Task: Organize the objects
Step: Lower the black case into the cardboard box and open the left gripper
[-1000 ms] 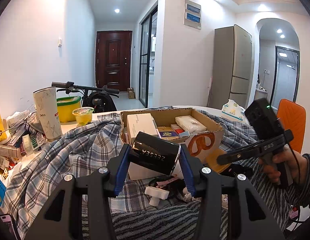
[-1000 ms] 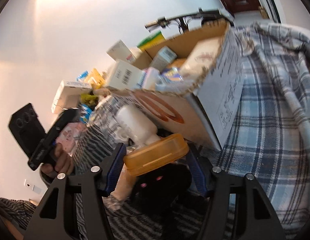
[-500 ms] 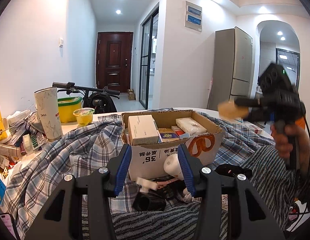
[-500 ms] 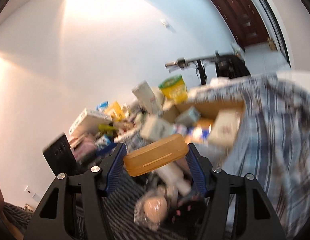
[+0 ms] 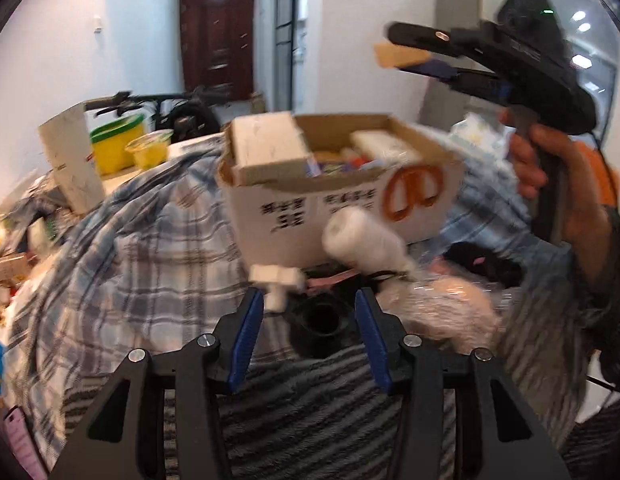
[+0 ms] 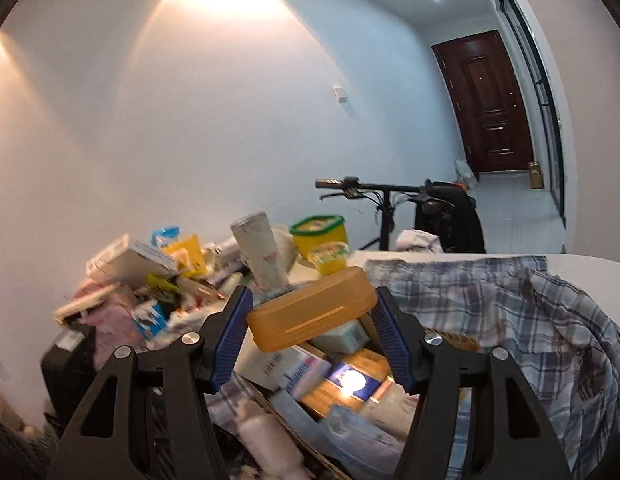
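My right gripper (image 6: 312, 322) is shut on an orange plastic case (image 6: 310, 314) and holds it in the air above the open cardboard box (image 6: 350, 372); in the left wrist view the gripper (image 5: 404, 56) hangs high over the box (image 5: 342, 184) with the case (image 5: 398, 55). My left gripper (image 5: 310, 320) is open and empty, low over a black cylinder (image 5: 320, 330) lying on the striped cloth, open end towards me. A white bottle (image 5: 362, 242) and a white cap (image 5: 275, 278) lie in front of the box.
A plaid shirt (image 5: 141, 240) drapes the table around the box. A tall paper cup (image 5: 71, 160), a yellow tub (image 5: 115, 142) and a heap of packets (image 6: 149, 280) stand at the left. A wrapped bundle (image 5: 442, 304) lies at the right of my left gripper.
My left gripper let go of the black cylinder, which now lies on the cloth. My right gripper lifted the orange case from beside the box to above it.
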